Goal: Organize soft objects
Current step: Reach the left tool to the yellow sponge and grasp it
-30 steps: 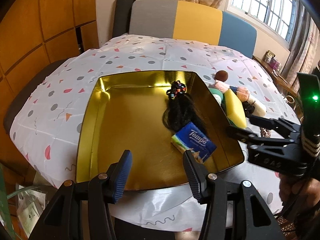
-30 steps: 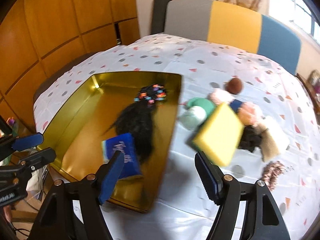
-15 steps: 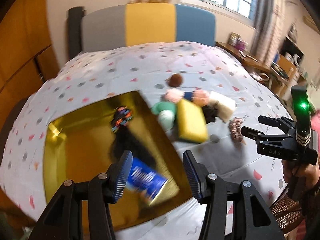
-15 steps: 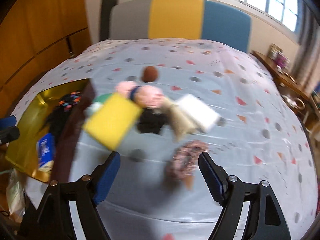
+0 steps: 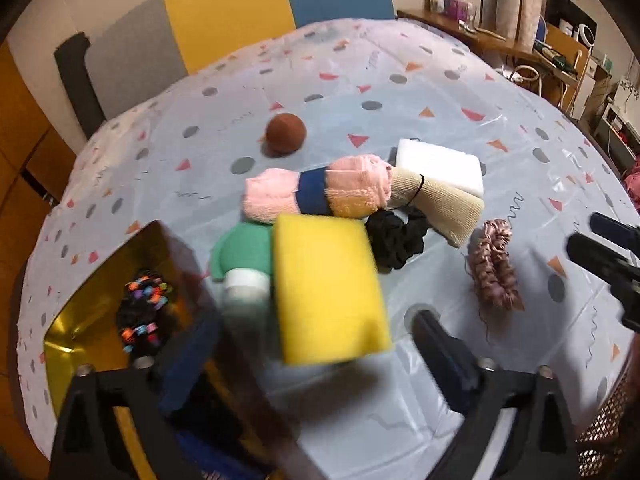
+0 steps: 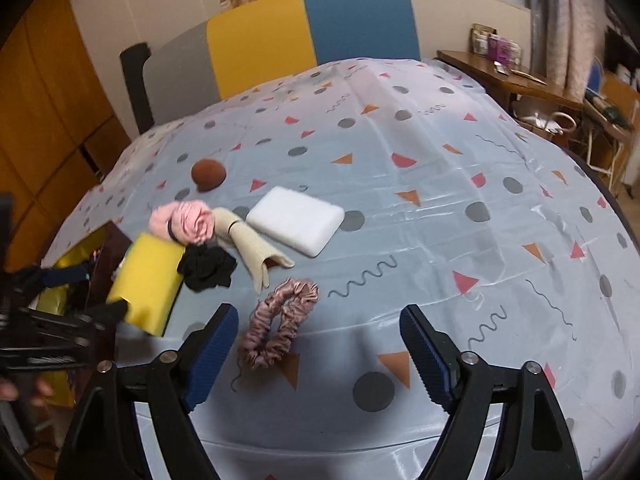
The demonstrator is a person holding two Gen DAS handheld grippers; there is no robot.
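Observation:
A heap of soft things lies on the table: a yellow sponge (image 5: 328, 284), a pink towel roll with a blue band (image 5: 320, 192), a green roll (image 5: 244, 252), a black scrunchie (image 5: 396, 240), a beige cloth (image 5: 440, 204), a white sponge (image 5: 440, 164), a pink scrunchie (image 6: 280, 320) and a brown ball (image 5: 286, 134). My left gripper (image 5: 320, 356) is open and empty, just in front of the yellow sponge. My right gripper (image 6: 324, 356) is open and empty, with the pink scrunchie just ahead of its left finger. The gold tray (image 5: 92, 300) holds a black hairpiece with coloured beads (image 5: 144, 308).
The table has a spotted white plastic cover (image 6: 440, 200). A chair with grey, yellow and blue back panels (image 6: 280, 40) stands at the far side. Wooden cabinets (image 6: 40, 100) are on the left, a cluttered side table (image 6: 520, 76) on the right.
Both grippers have swung right, away from the gold tray and toward the heap of soft things. The yellow sponge and the pink scrunchie are now close in front of them. Both stay open.

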